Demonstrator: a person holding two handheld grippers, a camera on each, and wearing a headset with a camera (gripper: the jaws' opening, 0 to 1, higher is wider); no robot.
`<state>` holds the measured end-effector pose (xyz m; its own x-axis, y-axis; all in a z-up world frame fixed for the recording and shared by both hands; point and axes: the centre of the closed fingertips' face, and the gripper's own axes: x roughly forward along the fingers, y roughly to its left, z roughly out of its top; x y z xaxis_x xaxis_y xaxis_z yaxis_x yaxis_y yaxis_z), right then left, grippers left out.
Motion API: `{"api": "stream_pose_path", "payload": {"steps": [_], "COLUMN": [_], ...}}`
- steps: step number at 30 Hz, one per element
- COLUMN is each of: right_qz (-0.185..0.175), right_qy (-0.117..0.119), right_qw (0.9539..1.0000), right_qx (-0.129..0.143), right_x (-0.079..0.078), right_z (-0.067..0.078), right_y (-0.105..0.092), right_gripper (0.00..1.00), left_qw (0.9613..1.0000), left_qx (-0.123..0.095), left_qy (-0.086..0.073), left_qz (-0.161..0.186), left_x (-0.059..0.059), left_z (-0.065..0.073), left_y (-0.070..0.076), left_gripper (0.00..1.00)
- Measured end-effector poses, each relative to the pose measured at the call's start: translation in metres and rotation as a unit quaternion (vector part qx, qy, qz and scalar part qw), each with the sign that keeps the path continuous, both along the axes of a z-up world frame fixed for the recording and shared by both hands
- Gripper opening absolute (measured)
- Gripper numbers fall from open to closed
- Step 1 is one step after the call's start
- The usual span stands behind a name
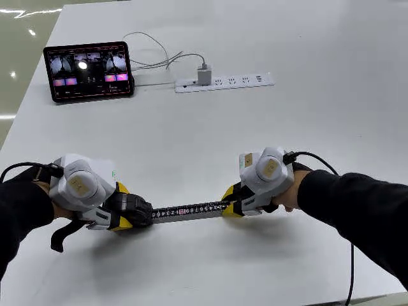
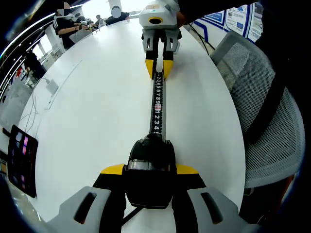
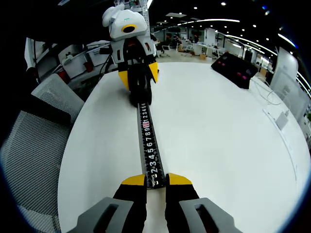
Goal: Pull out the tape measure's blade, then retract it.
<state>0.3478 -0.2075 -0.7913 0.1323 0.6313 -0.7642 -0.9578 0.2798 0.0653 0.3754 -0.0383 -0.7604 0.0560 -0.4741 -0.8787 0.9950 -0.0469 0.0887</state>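
Note:
A black tape measure case (image 1: 135,210) (image 2: 150,167) (image 3: 140,85) lies low over the white table, and my left gripper (image 1: 122,213) (image 2: 150,171) is shut on it. Its dark blade (image 1: 189,210) (image 2: 157,104) (image 3: 148,145) with white numerals runs out a short way between the two hands. My right gripper (image 1: 228,207) (image 3: 155,181) is shut on the blade's end, yellow tips pinching it. In the left gripper view the right gripper (image 2: 159,68) faces me at the far end of the blade; in the right gripper view the left gripper (image 3: 138,73) faces back.
A tablet (image 1: 88,71) with a lit screen stands at the back left. A white power strip (image 1: 224,82) with a charger and cables lies behind the middle. The white table (image 1: 191,146) stretches wide. A mesh chair (image 2: 257,111) stands off the table's near edge.

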Motion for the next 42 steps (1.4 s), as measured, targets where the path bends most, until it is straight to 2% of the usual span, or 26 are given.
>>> {"api": "stream_pose_path", "payload": {"steps": [42], "right_qz": [-0.009], "right_qy": [0.005], "right_qw": [0.9999], "right_qx": [-0.006], "right_x": [-0.002], "right_z": [-0.001], "right_y": [-0.024], "right_gripper": [0.09], "left_qw": [1.0000], "left_qx": [0.000], "left_qy": [0.001], "left_qz": [0.002], "left_x": [-0.001], "left_z": [0.001], "left_y": [-0.001], "left_gripper": [0.30]}}
